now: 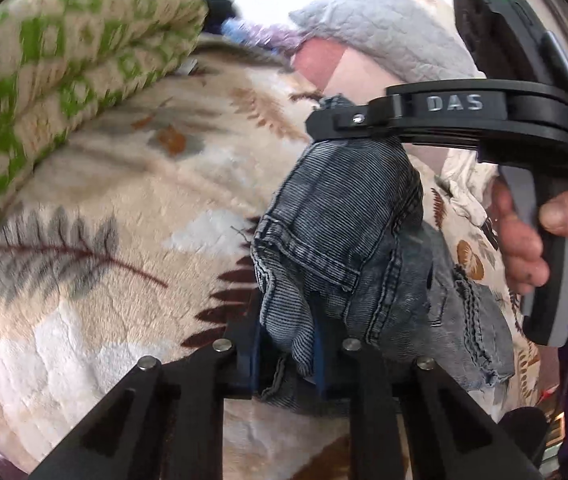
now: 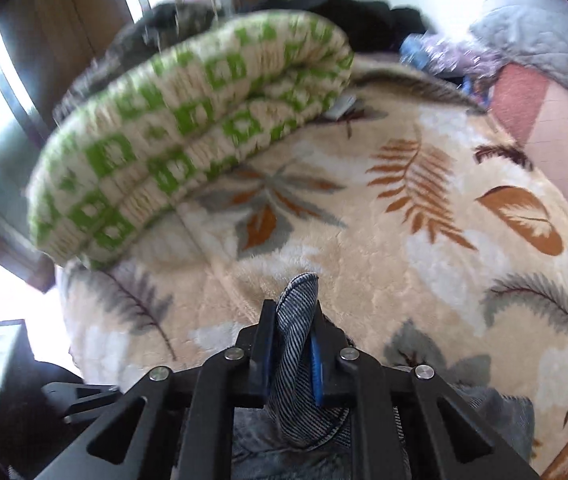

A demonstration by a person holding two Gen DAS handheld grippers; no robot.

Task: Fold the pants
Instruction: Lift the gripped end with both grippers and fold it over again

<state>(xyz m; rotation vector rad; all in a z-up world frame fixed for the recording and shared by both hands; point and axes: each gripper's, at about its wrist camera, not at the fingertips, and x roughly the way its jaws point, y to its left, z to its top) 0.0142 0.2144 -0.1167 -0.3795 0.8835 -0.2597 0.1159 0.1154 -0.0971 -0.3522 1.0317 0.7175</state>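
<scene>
Dark grey-blue denim pants (image 1: pixel 347 236) hang bunched above a cream leaf-patterned blanket (image 1: pixel 116 208). My left gripper (image 1: pixel 287 344) is shut on a fold of the denim at the bottom of the left wrist view. The right gripper (image 1: pixel 323 120) reaches in from the right of that view, held by a person's hand (image 1: pixel 523 240), and pinches the upper edge of the pants. Seen from the right wrist, that gripper (image 2: pixel 291 344) is shut on a twisted strip of the pants (image 2: pixel 297 320), with more denim lying below its fingers.
A rolled green-and-cream blanket (image 2: pixel 188 132) lies at the bed's far left. A grey quilted cover (image 1: pixel 383 28) and a pink pillow (image 2: pixel 523 96) sit at the far right. Dark clothes (image 2: pixel 363 12) are piled at the back, and wooden cupboards (image 2: pixel 64 12) stand beyond.
</scene>
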